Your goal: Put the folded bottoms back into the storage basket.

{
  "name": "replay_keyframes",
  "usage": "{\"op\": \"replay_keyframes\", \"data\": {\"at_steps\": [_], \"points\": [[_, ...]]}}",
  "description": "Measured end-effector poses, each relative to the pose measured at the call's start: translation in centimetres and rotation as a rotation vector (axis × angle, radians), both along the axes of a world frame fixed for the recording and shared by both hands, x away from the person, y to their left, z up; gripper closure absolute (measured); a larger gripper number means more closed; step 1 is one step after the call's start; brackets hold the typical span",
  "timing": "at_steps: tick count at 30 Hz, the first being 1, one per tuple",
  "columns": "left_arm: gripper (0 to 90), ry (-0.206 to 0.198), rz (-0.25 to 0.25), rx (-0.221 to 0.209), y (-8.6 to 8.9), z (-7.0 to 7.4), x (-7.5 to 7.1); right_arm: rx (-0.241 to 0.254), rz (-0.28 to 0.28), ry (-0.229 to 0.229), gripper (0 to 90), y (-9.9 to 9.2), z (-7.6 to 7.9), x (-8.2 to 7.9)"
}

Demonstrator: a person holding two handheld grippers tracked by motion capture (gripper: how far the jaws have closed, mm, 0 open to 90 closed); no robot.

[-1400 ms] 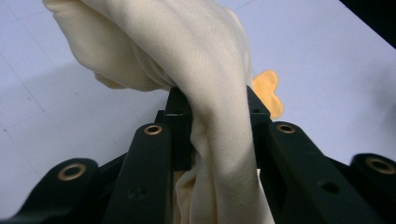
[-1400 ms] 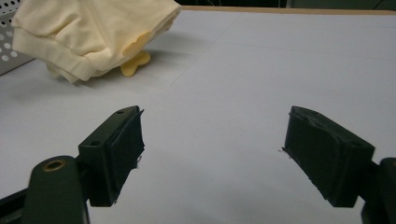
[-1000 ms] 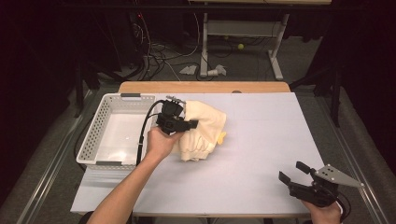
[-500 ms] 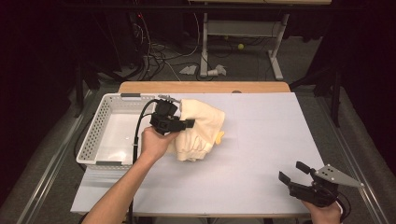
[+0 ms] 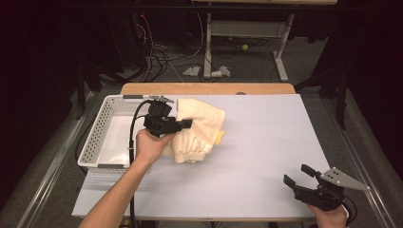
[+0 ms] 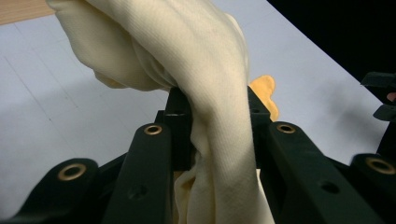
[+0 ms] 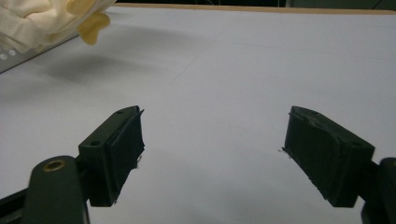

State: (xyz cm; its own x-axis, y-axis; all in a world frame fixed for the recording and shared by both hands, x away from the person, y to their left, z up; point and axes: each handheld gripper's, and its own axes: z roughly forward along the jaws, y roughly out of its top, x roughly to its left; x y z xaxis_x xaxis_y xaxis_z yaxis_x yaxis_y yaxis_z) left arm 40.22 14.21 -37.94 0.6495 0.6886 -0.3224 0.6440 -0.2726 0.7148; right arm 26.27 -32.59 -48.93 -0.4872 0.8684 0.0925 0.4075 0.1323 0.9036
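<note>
Left of centre in the high view, our left gripper (image 5: pixel 183 124) is clamped on the cream cloth (image 5: pixel 202 128), beside the white basket (image 5: pixel 95 142); at lower right our right gripper (image 5: pixel 298 176) gapes wide, holding nothing.

Left gripper (image 5: pixel 164 124) clamped, right gripper (image 5: pixel 299 176) agape.

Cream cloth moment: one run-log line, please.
left gripper: shut on cream cloth, lifted beside white basket | right gripper: open, empty, near table front edge
</note>
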Motion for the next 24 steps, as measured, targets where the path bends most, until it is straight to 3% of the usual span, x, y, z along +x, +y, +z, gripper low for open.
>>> {"op": "replay_keyframes", "data": {"at_steps": [14,24], "points": [[69.0,-0.009,0.016,-0.018,1.2,0.6,-0.4,0.002,-0.001,-0.001,20.2,0.0,0.0,0.0],[69.0,-0.022,0.049,-0.045,3.0,1.3,-0.9,0.001,-0.003,0.002,20.2,0.0,0.0,0.0]]}}
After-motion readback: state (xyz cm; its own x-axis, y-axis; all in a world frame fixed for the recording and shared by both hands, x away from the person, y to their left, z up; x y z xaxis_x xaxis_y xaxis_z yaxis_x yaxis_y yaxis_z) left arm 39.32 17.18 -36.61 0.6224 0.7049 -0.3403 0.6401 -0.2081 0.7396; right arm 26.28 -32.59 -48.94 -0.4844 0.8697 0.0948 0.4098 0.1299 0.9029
